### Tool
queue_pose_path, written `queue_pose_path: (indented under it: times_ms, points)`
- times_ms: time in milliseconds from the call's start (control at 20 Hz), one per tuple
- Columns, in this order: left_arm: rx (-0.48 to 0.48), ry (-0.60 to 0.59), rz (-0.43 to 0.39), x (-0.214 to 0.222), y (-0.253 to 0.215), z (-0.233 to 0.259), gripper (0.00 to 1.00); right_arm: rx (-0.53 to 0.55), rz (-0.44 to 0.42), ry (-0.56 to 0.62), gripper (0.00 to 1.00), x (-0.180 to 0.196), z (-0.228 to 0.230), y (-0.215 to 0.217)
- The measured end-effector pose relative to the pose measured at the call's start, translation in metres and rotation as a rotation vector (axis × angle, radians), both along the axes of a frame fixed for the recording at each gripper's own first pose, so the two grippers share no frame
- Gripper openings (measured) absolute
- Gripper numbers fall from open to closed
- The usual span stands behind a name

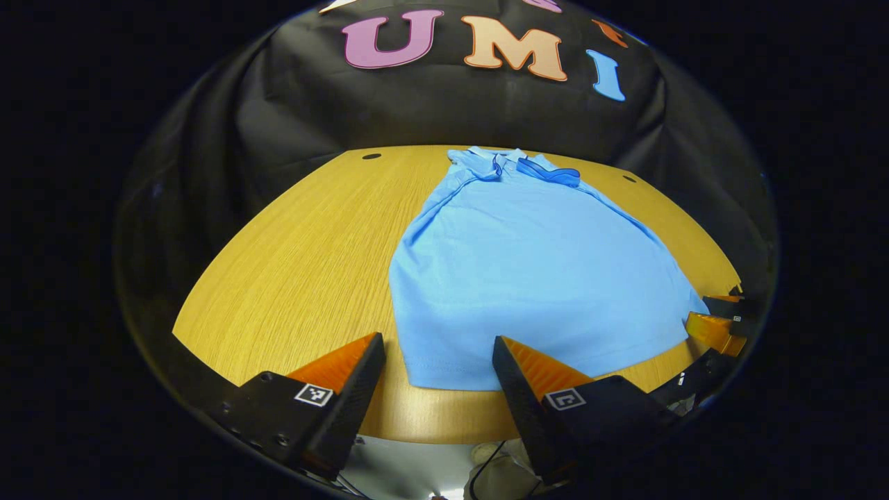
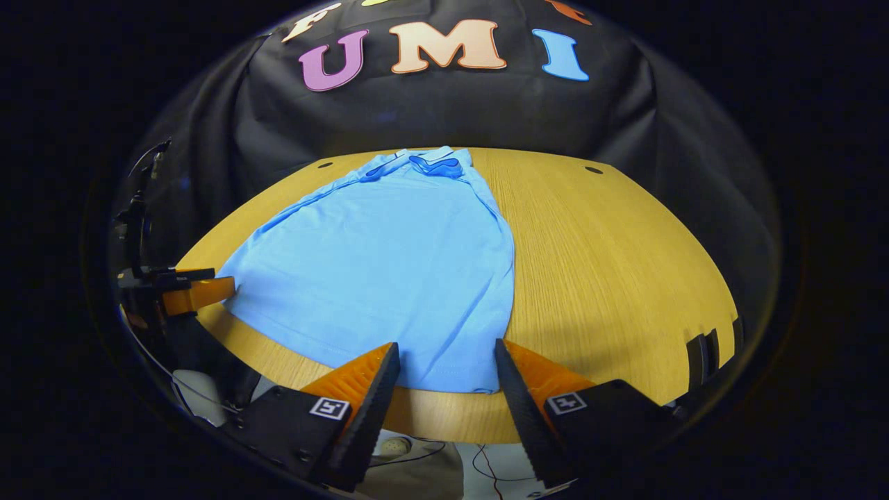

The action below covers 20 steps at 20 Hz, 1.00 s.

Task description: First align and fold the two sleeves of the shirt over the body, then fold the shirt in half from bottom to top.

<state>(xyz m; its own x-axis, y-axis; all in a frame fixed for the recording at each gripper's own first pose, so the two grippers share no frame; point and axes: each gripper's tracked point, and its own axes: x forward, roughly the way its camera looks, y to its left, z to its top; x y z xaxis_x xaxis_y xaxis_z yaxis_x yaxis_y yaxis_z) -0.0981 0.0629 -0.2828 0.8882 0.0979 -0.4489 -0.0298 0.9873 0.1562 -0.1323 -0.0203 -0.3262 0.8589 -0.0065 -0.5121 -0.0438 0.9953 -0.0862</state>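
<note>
The shirt (image 1: 535, 278) is lying flat on the tabletop (image 1: 298, 264), collar far, sleeves already tucked in. The left tool (image 1: 439, 368) and right tool (image 2: 444, 371) are hovering released at the hem corners. Uneven pinches risk skewing the fold.

Shirt (image 1: 528, 278): soft knit cloth, matt, mostly smooth with light creases near the hem and side seams; collar (image 1: 549, 170) of darker ribbed-looking cloth. Worktop (image 1: 305, 250): wood-grain finish, fine straight grain, slight sheen, rounded pale front edge. Left tongs (image 1: 439, 364) and right tongs (image 2: 446, 371): hard plastic with ridged inner faces, matt.
</note>
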Motion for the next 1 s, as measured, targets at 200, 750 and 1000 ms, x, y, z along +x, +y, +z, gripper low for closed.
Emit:
queue_pose_path:
  times_ms: [200, 750, 1000]
  points:
    - [-0.013, 0.012, -0.054, 0.001, -0.016, -0.004, 0.63, 0.016, 0.04, 0.008, 0.45, 0.0, -0.002, 0.018]
    - [-0.111, 0.01, -0.042, 0.01, -0.029, 0.022, 0.0, 0.068, 0.042, 0.0, 0.06, 0.009, 0.028, 0.03]
    - [-0.144, -0.071, -0.08, 0.039, -0.036, 0.079, 0.0, 0.085, 0.039, -0.086, 0.06, 0.04, 0.078, 0.028]
